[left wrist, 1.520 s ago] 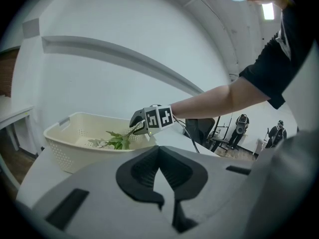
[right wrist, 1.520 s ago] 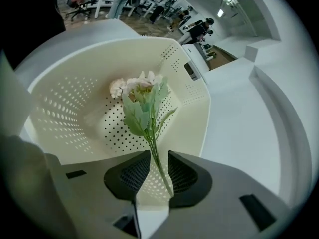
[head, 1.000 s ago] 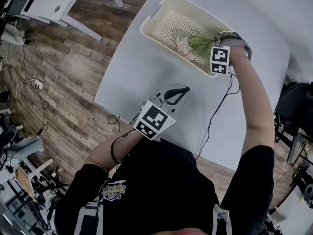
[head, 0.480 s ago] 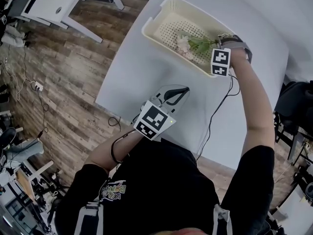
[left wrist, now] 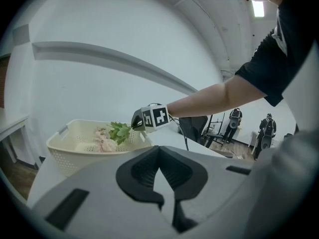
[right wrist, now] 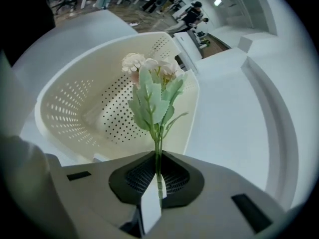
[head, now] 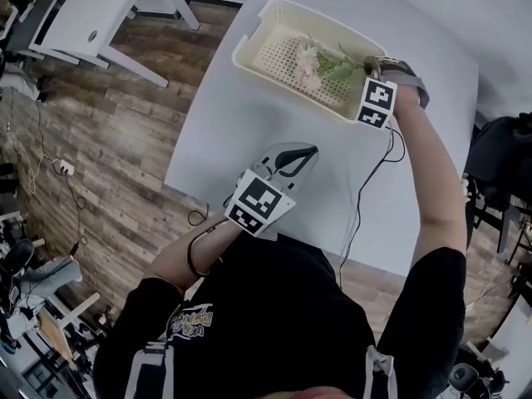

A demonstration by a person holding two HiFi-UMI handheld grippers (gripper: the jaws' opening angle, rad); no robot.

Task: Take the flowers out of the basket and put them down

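Observation:
A bunch of pale pink flowers (head: 312,56) with green leaves hangs over the cream perforated basket (head: 249,48) at the far side of the white table. My right gripper (head: 366,63) is at the basket's right rim, shut on the green stem. In the right gripper view the stem runs up from between the jaws (right wrist: 158,171) to the flowers (right wrist: 152,83), with the basket (right wrist: 75,113) behind them. The left gripper view shows the flowers (left wrist: 107,138) raised above the basket's rim (left wrist: 65,148). My left gripper (head: 291,158) hovers over the table's middle, shut and holding nothing.
The white table (head: 241,140) ends at an edge on the left, above wooden floor (head: 125,140). A black cable (head: 370,189) trails across the table from the right gripper. Another white desk (head: 91,15) stands at the upper left. People stand far off in the room (left wrist: 266,128).
My right gripper has closed on the stem, and the flowers have risen from the basket's floor to above its rim. The left gripper has hardly moved.

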